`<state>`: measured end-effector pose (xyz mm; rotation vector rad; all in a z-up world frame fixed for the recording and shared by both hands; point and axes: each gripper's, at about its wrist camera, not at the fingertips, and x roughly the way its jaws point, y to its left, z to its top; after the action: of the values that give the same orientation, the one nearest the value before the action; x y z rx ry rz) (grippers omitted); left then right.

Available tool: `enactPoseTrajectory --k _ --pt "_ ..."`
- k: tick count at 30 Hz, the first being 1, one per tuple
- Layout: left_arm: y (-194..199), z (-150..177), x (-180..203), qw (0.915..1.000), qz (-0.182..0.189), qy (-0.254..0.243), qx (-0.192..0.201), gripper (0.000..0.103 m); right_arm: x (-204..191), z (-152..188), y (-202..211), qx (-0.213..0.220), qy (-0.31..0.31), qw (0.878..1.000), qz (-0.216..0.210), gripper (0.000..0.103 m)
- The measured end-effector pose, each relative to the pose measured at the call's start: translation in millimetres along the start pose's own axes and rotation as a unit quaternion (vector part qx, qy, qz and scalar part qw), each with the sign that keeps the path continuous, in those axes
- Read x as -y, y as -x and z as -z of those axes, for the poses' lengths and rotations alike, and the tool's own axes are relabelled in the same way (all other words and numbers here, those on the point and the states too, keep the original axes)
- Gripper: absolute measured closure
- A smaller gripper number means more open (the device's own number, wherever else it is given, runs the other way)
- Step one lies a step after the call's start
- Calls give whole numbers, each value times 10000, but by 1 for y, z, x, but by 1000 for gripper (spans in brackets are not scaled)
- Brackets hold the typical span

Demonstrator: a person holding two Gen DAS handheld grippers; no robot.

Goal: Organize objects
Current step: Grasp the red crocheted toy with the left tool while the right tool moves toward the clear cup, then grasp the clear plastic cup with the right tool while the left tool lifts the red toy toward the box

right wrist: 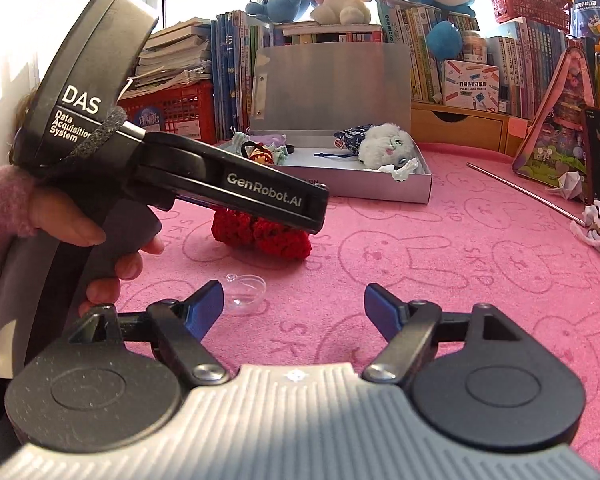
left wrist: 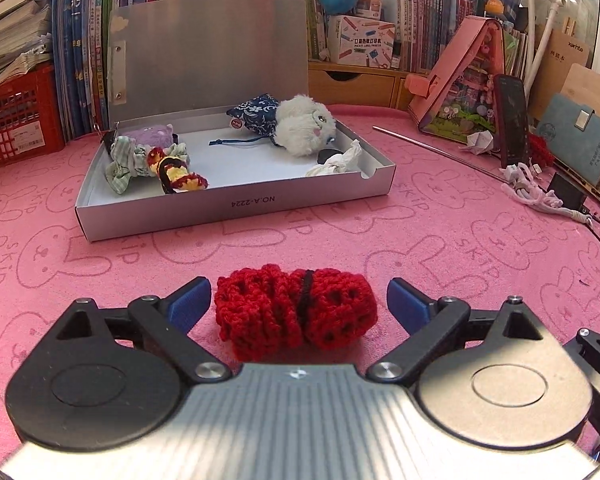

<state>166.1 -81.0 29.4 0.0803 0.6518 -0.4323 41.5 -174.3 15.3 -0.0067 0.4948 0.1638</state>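
A red crochet piece [left wrist: 296, 312] with a black band lies on the pink cloth between the fingers of my left gripper [left wrist: 299, 300], which is open; the pads stand just clear of it on both sides. In the right wrist view the same crochet piece [right wrist: 260, 236] shows under the left gripper's body [right wrist: 236, 184], held by a hand in a pink sleeve. My right gripper [right wrist: 294, 298] is open with nothing between its fingers. A clear plastic half-shell [right wrist: 246, 292] lies beside its left fingertip. The open silver box [left wrist: 236, 216] stands further back.
The box holds a white plush [left wrist: 306, 128], a blue patterned pouch [left wrist: 256, 112], a checked scrunchie [left wrist: 128, 164] and a crumpled tissue [left wrist: 338, 160]. Books, a red crate [left wrist: 16, 120], a pink house model [left wrist: 468, 80], a phone [left wrist: 512, 120] and a thin metal rod [left wrist: 440, 152] line the back and right.
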Motion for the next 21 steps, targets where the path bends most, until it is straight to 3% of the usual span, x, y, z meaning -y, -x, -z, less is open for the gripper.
enactPoseTrajectory --k 5,11,17,21 --pt "-7 1 2 9999 -53 6 -94 7 -19 6 -5 8 218 9993 299 17" --pt "-9 -3 -2 9997 -88 -171 -127 8 -31 3 -10 43 8 9983 575 22" --pt "-9 -11 -5 9994 107 -273 -191 20 -43 7 -12 74 -63 9982 592 34" --pt "-9 -11 -4 9993 127 -312 -151 25 -46 8 -11 61 46 9985 533 56"
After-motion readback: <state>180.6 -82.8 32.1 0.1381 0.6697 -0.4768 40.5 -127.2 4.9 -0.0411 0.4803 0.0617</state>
